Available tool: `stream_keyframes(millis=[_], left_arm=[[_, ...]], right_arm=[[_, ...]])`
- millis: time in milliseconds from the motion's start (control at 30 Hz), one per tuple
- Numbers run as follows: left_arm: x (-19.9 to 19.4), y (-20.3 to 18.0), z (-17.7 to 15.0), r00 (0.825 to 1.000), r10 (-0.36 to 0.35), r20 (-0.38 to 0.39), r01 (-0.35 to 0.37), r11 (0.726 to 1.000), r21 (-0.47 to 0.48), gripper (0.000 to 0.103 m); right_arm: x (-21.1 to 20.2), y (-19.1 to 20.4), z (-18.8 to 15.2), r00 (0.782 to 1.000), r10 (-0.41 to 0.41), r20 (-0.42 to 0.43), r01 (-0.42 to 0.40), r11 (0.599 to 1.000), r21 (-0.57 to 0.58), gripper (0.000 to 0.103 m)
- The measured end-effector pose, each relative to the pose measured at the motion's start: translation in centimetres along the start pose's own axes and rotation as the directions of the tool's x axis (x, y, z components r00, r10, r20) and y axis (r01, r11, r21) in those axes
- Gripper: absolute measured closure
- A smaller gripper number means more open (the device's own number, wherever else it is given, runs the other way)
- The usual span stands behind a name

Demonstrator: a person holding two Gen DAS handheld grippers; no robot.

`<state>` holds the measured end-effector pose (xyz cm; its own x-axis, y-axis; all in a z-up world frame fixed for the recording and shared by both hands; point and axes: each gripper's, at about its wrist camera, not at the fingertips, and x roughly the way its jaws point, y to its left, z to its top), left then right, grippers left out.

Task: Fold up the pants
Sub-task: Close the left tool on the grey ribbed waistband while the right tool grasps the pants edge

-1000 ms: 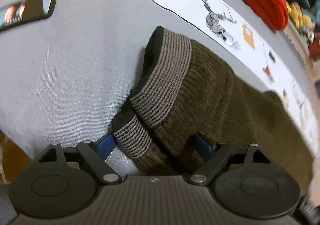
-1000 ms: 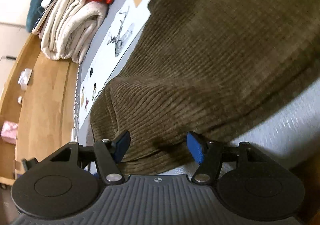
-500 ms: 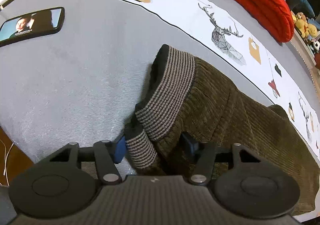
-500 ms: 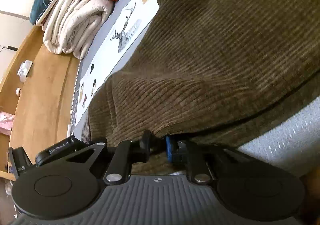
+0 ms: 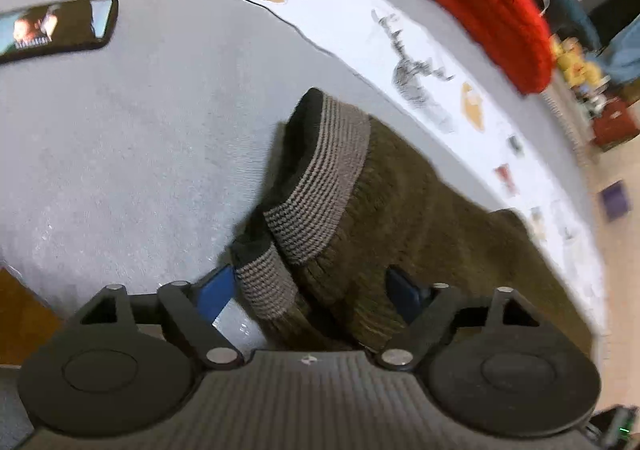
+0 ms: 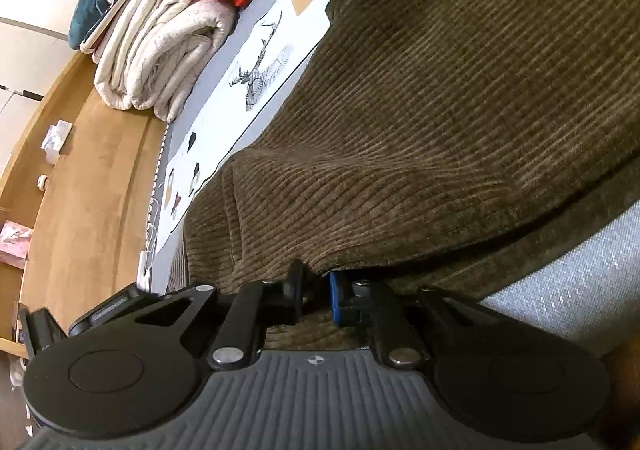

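While the right gripper [image 6: 316, 288] pinches the pants [image 6: 460, 109], the left gripper [image 5: 308, 286] gapes around the cuff [image 5: 266, 284]. Left should clamp the cuff squarely, then lift level.

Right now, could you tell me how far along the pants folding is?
Early stage. Done: the olive corduroy pants lie spread on the grey bedcover, and the right tool is shut on their edge. In hand: the left tool is open, its blue pads either side of the striped ribbed waistband, not yet clamped. Left: clamping the waistband, then every fold, since no fold looks completed.
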<state>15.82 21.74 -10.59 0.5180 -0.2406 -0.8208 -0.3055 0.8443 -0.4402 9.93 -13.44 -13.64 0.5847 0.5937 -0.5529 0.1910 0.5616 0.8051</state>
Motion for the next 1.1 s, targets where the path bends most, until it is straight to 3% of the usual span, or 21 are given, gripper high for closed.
stream_keyframes(millis=[133,300,400,567,700,767,900,1000,1100], left_arm=[[-0.5,1.4,0.3,0.998,-0.062,-0.012,0.062,0.997,-0.055,0.017],[-0.4,0.9,0.1,0.996,-0.083,-0.012,0.083,0.995,-0.046,0.018],[-0.2,0.0,0.1,0.997,-0.073,0.0,0.073,0.997,-0.015,0.018],[-1.3,0.6,-0.2,0.999,-0.051,0.018,0.051,0.998,-0.042,0.024],[-3.0,1.9,-0.6,0.978,-0.205,0.035,0.207,0.976,-0.072,0.022],[-2.2,1.4,-0.5,0.974,-0.226,-0.006,0.225,0.973,-0.054,0.021],[0.3,1.0,-0.3,0.981,-0.181,-0.069,0.174,0.98,-0.097,0.021],[1.1,0.8,0.2,0.982,-0.181,-0.044,0.175,0.977,-0.118,0.021],[1.1,0.0,0.4,0.99,-0.143,0.015,0.143,0.987,-0.074,0.032]], right_arm=[[-0.3,0.2,0.1,1.0,0.01,0.01,-0.01,1.0,0.001,0.089],[-0.6,0.2,0.5,0.999,0.036,0.017,-0.036,0.999,0.024,0.089],[-0.8,0.4,0.7,0.999,0.046,0.023,-0.046,0.999,0.019,0.089],[-0.8,0.5,0.9,0.999,0.05,0.022,-0.05,0.998,0.022,0.089],[-0.9,0.5,1.1,0.998,0.057,0.019,-0.058,0.998,0.018,0.089],[-0.9,0.4,1.3,0.998,0.06,0.017,-0.061,0.998,0.022,0.089],[-0.8,0.5,1.3,0.997,0.075,0.018,-0.075,0.997,0.026,0.089],[-0.7,0.6,1.3,0.997,0.078,0.019,-0.078,0.997,0.021,0.089],[-0.7,0.3,1.1,0.997,0.079,0.013,-0.079,0.997,0.023,0.089]])
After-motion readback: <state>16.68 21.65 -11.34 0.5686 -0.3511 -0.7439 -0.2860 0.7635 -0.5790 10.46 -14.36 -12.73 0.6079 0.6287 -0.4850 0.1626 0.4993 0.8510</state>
